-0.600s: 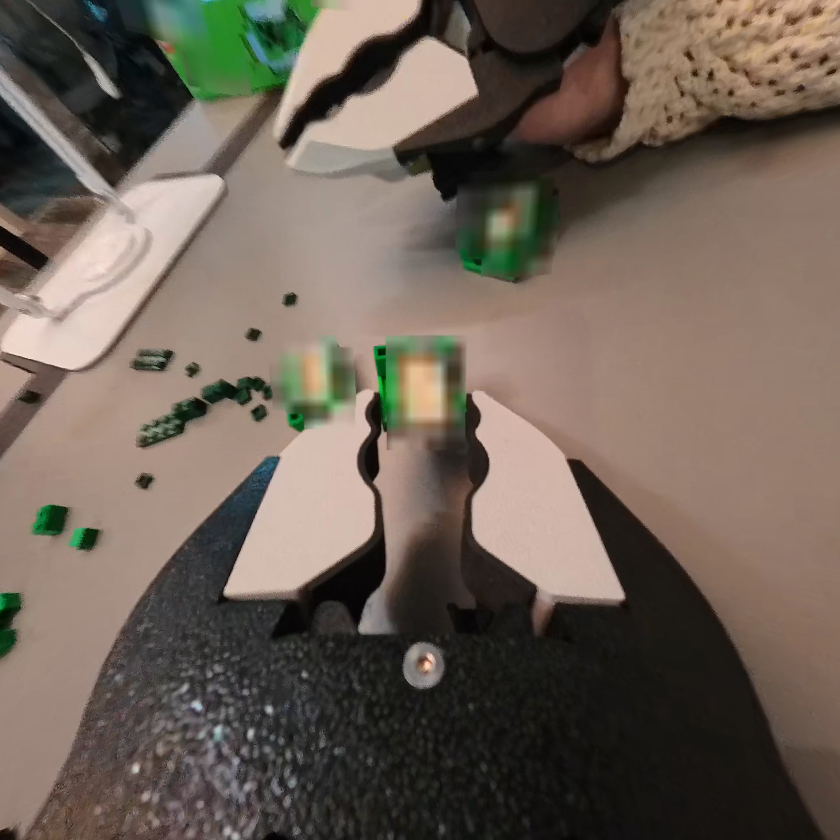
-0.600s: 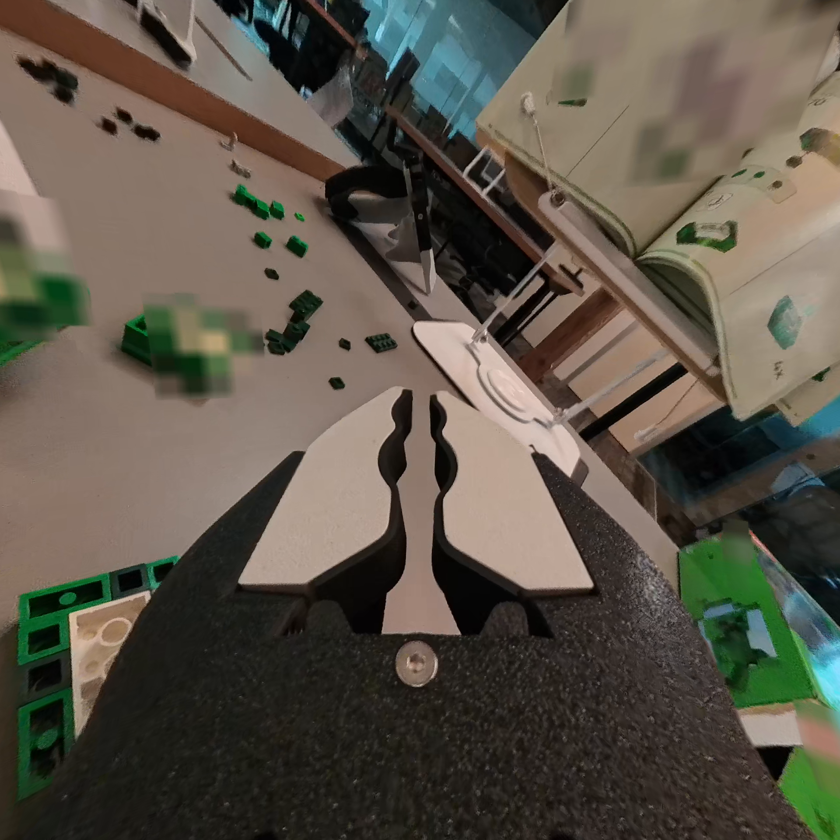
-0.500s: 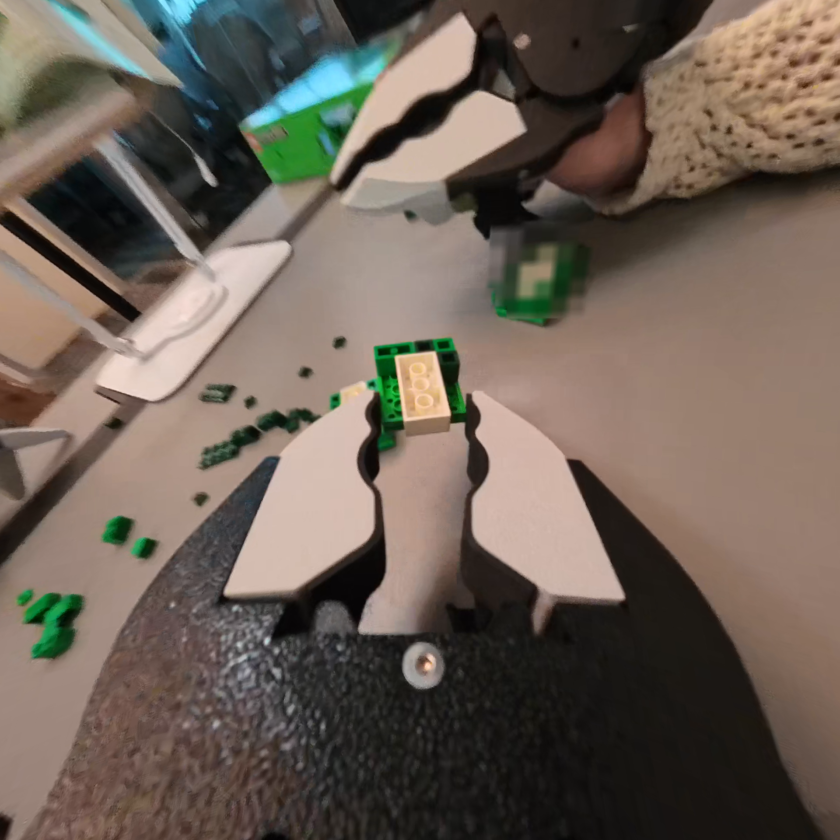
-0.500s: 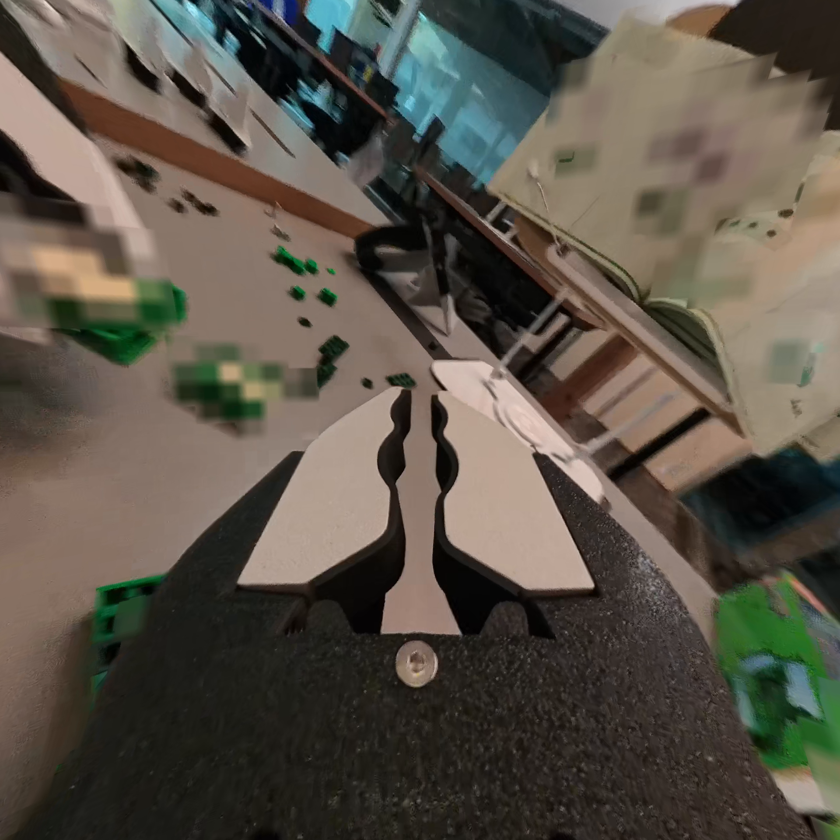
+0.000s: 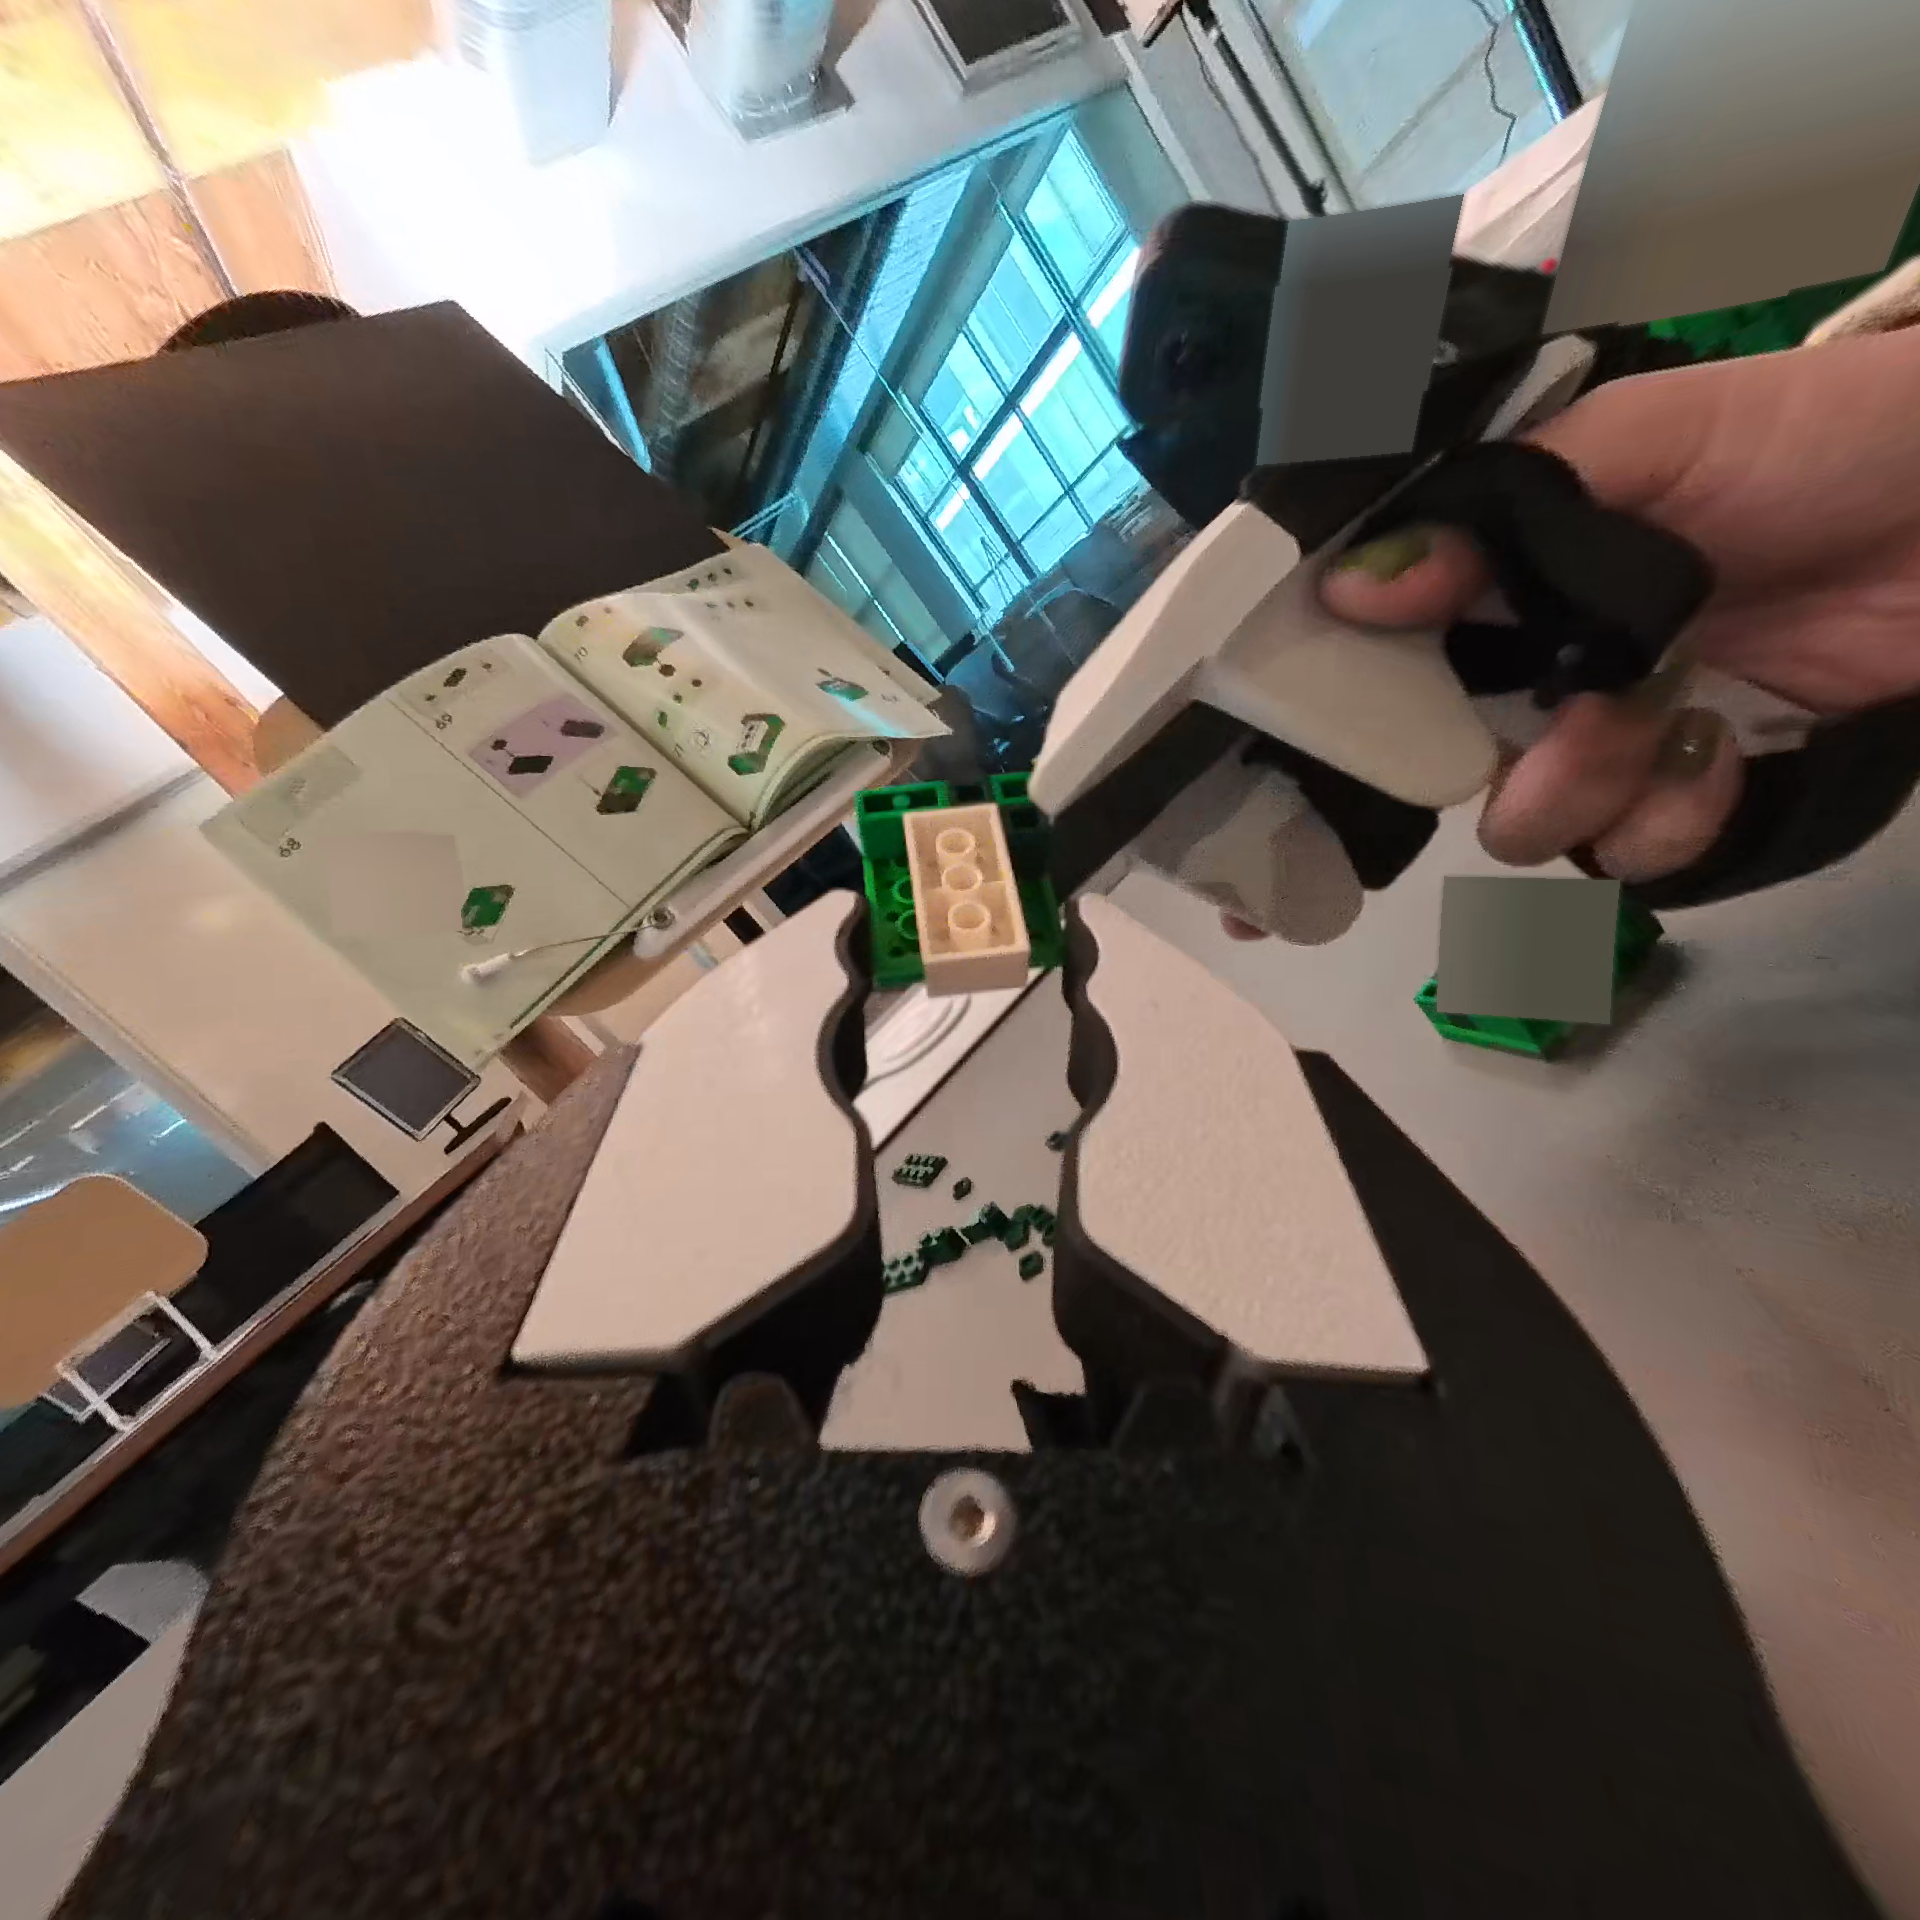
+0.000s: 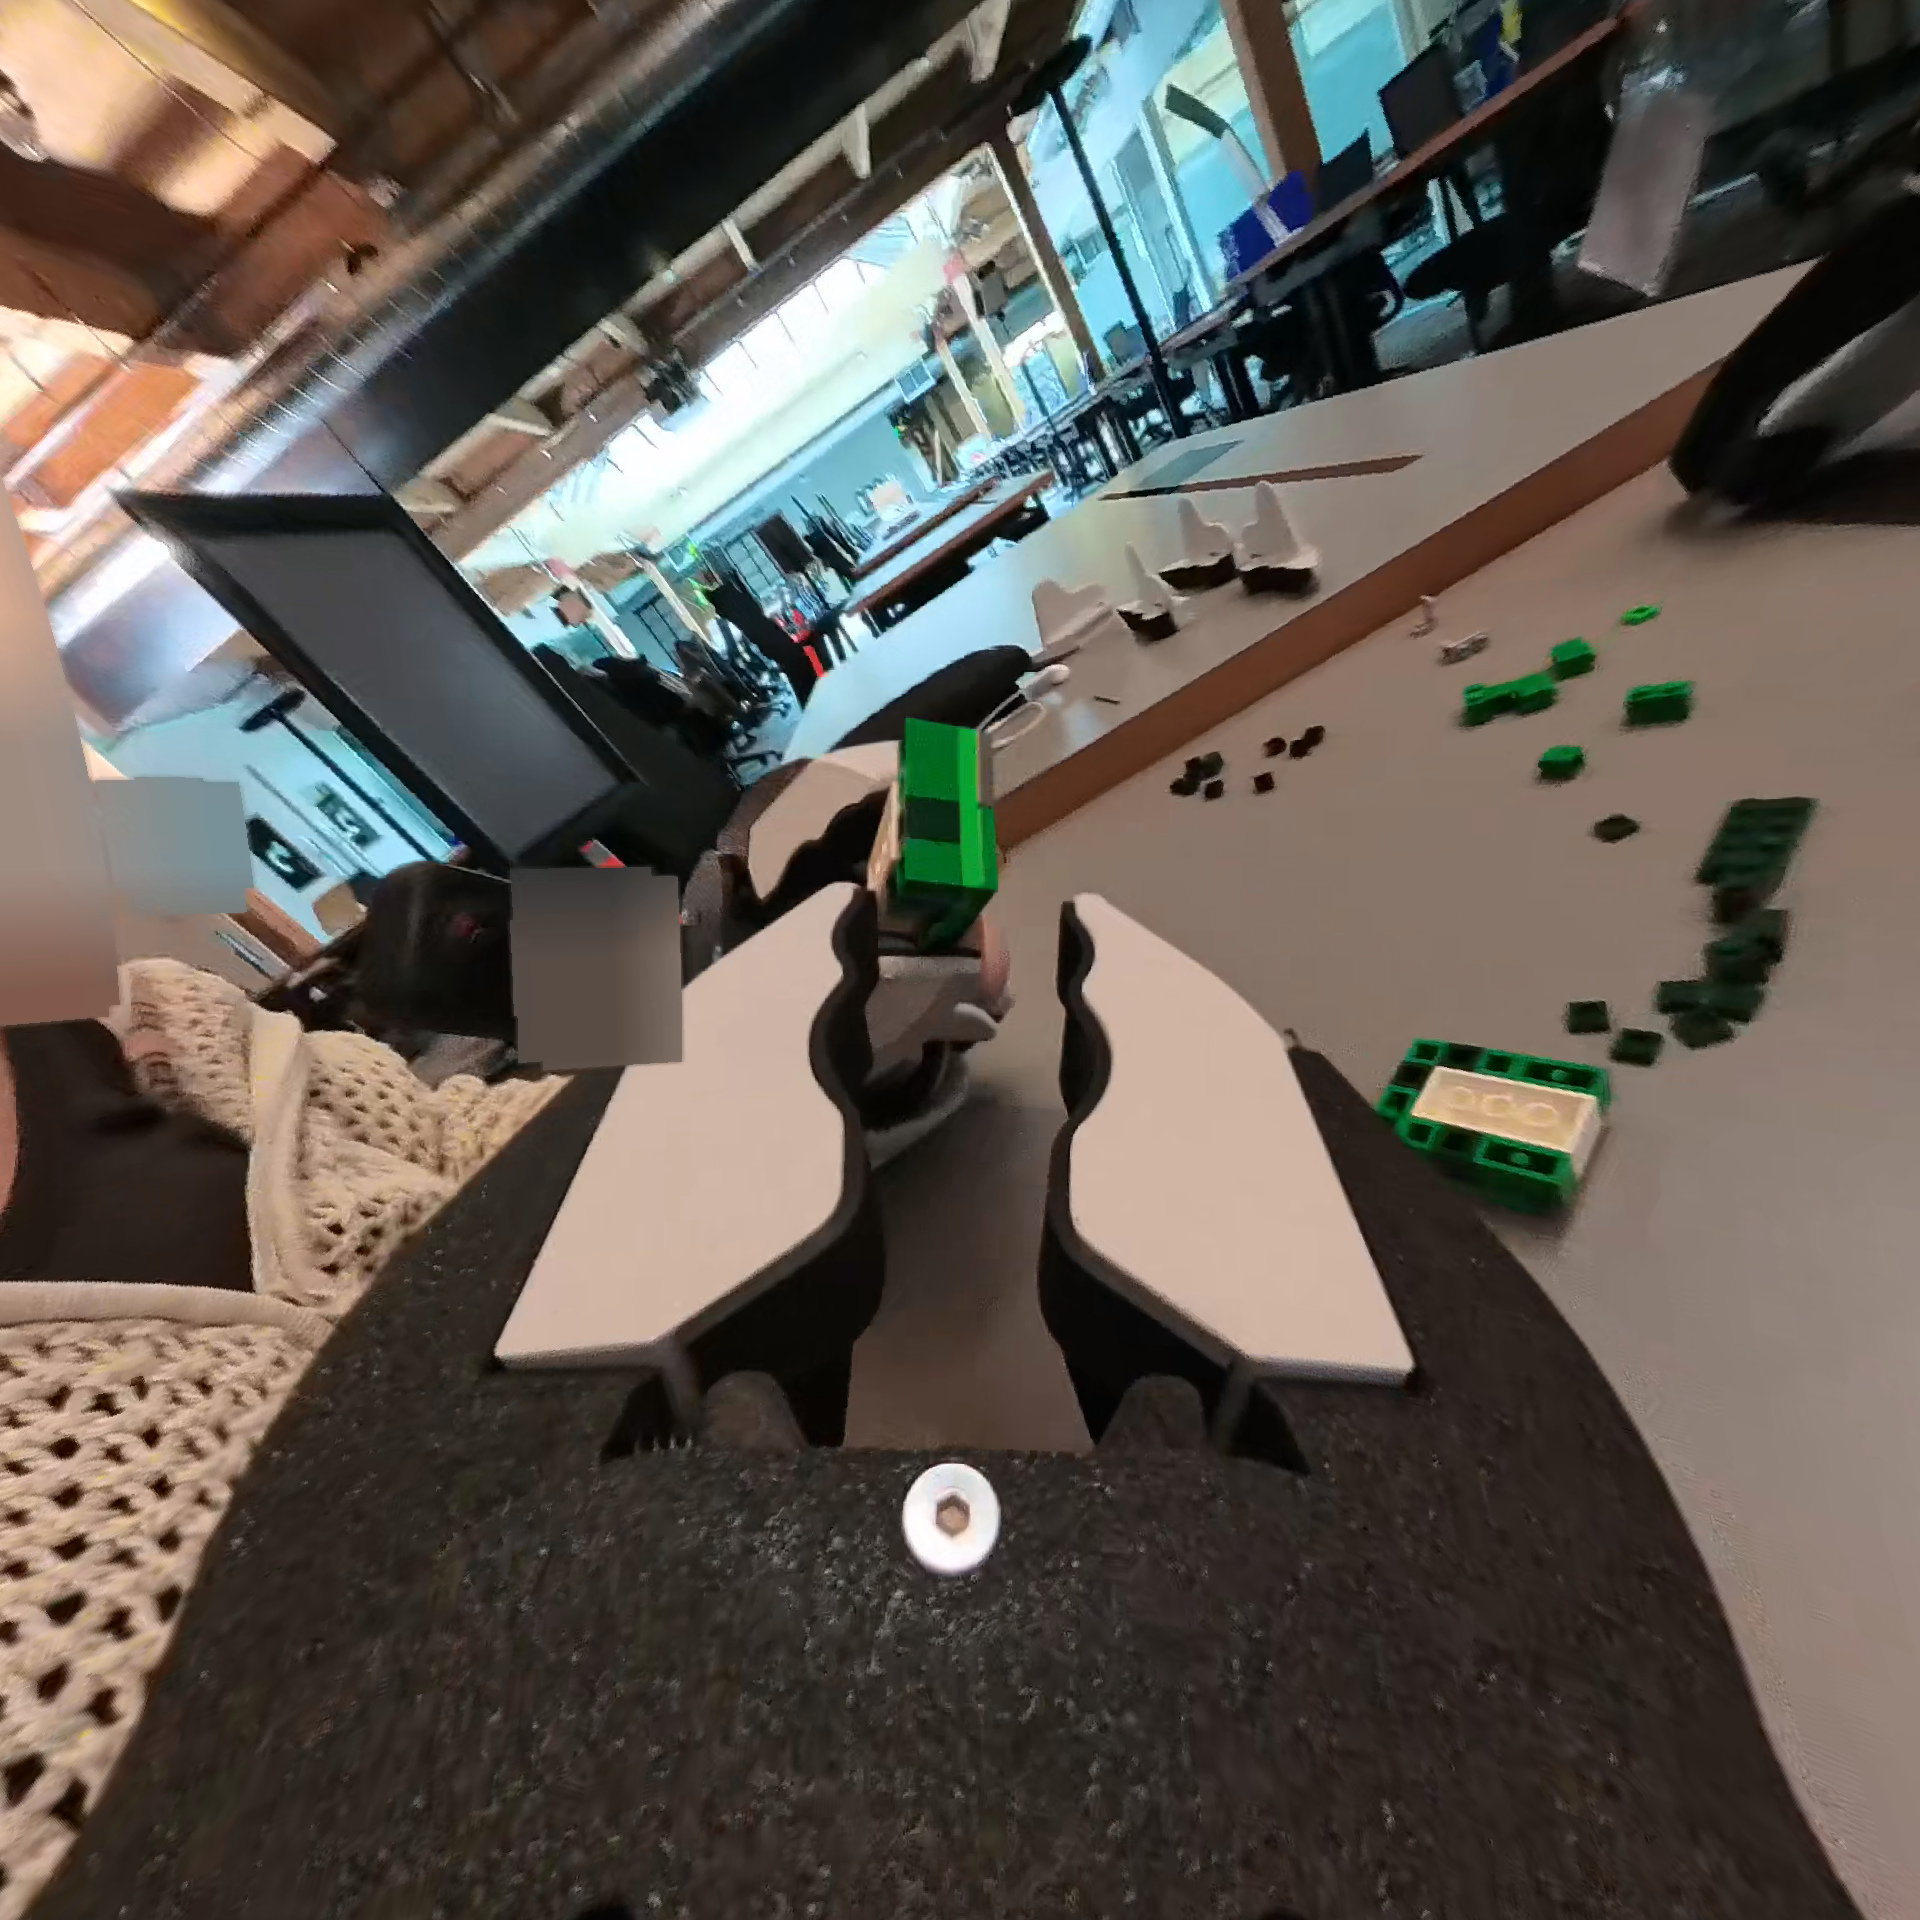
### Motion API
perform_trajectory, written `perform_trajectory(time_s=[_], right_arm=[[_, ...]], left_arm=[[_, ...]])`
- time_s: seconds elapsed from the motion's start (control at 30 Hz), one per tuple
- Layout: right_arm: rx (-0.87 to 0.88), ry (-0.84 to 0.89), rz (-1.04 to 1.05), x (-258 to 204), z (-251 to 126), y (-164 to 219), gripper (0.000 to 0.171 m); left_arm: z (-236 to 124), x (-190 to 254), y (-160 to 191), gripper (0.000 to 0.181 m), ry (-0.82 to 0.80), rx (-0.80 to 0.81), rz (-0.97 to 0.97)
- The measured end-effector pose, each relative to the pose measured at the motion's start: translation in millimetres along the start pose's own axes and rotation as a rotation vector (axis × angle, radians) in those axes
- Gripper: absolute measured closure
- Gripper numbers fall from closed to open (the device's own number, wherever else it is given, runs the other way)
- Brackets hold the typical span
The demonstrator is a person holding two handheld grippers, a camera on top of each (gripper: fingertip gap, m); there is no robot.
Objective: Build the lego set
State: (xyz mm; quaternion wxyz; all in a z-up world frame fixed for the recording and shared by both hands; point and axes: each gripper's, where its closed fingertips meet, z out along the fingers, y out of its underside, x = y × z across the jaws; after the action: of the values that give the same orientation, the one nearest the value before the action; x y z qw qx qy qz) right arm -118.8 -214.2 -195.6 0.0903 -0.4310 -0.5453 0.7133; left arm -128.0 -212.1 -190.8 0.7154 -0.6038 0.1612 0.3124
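My left gripper is shut on a green lego assembly with a white brick on top and holds it in the air. My right gripper is open and empty, facing the left one. In the left wrist view, the right gripper, held by a hand, has its fingertips just right of the assembly. In the right wrist view, the held assembly stands edge-on beyond my fingertips. A second green assembly with a white brick lies on the grey table.
Loose dark green pieces and bright green pieces lie scattered on the table to the right. An open instruction booklet rests on a stand behind. A person in a knit sleeve is at the left. Both grippers' tips are close together, under 4 cm apart.
My left gripper has lifted the green and white assembly off the table and tilted up. My right gripper has opened and swung round to face it.
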Motion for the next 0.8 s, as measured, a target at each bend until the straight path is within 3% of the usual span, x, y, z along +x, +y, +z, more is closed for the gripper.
perform_trajectory(time_s=[0.17, 0.5, 0.67, 0.77, 0.8], right_arm=[[0.016, -0.031, -0.010, -6.3, 3.7, 0.1, 0.151], [-0.055, -0.065, -0.013, -9.6, 1.9, 4.9, 0.155], [-0.081, -0.055, -0.002, -7.7, 0.6, 6.5, 0.155], [-0.064, -0.006, -0.108, -5.3, 0.6, 3.2, 0.152], [-0.047, 0.017, -0.164, -4.8, 0.7, 1.2, 0.140]], left_arm=[[-0.1, 0.3, -1.9, 0.147, 0.002, 0.008, -0.005], [-1.2, 3.6, -2.5, 0.147, 0.034, 0.015, 0.016], [-0.6, 5.4, -0.7, 0.147, 0.038, 0.001, 0.017], [0.9, 4.3, -0.1, 0.147, 0.041, 0.007, -0.068], [1.0, 2.8, -0.4, 0.147, 0.056, 0.021, -0.155]])
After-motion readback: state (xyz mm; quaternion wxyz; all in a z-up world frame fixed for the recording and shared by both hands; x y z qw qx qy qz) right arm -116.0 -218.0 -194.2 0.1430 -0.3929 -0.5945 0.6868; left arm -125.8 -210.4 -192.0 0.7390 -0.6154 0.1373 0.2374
